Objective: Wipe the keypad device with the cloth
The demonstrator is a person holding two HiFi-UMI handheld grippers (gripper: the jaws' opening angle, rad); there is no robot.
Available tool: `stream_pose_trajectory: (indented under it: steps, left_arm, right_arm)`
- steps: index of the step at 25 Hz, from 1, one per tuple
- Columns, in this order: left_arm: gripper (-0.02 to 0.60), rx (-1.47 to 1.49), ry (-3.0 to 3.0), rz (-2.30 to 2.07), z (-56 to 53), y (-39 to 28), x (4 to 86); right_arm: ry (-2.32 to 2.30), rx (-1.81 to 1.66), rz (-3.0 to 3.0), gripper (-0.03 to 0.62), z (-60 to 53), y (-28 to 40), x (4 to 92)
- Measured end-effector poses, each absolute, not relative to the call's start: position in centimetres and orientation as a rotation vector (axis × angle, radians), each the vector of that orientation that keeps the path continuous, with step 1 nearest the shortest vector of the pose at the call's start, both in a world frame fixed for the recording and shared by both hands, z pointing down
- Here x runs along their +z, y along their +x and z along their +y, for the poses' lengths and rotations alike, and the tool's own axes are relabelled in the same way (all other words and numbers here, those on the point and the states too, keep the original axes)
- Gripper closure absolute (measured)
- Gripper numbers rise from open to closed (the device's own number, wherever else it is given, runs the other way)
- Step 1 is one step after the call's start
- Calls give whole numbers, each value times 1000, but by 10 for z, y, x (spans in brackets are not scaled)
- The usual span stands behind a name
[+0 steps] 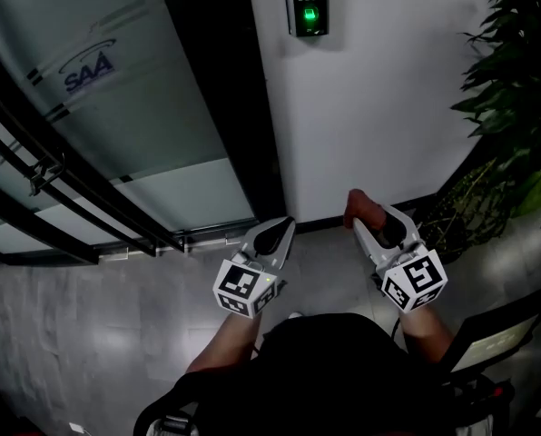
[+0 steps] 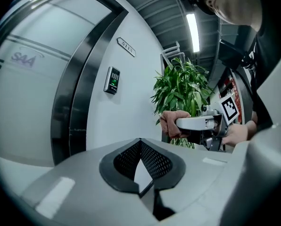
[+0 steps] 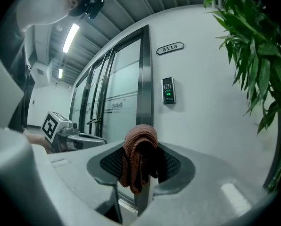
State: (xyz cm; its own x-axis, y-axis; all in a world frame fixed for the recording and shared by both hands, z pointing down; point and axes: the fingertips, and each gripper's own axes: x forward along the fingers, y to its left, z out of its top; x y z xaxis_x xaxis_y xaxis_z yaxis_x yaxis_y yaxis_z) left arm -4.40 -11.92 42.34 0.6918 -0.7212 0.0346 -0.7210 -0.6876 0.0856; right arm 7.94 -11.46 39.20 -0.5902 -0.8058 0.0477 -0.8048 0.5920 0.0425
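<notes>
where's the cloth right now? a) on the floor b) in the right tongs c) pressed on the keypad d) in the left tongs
B: the cloth hangs pinched in the right tongs, short of the keypad; the left tongs are shut and empty.

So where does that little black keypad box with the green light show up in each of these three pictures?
Head view: the black wall-mounted keypad device with the green light sits at the top edge, just right of centre.
Left gripper view: it is small, up and left of centre.
Right gripper view: it is a little right of centre, about mid-height.
Shared landmark: the dark vertical door frame stands just left of it in every view.
</notes>
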Motion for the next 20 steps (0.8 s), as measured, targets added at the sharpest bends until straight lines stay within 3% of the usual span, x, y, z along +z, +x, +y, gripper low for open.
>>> stream_pose_trajectory:
  steps: [20]
  left_arm:
    - [566,15,2762,-1316,-59,26,420]
  right_arm:
    - [1308,1,-2783,454,-48,152,409]
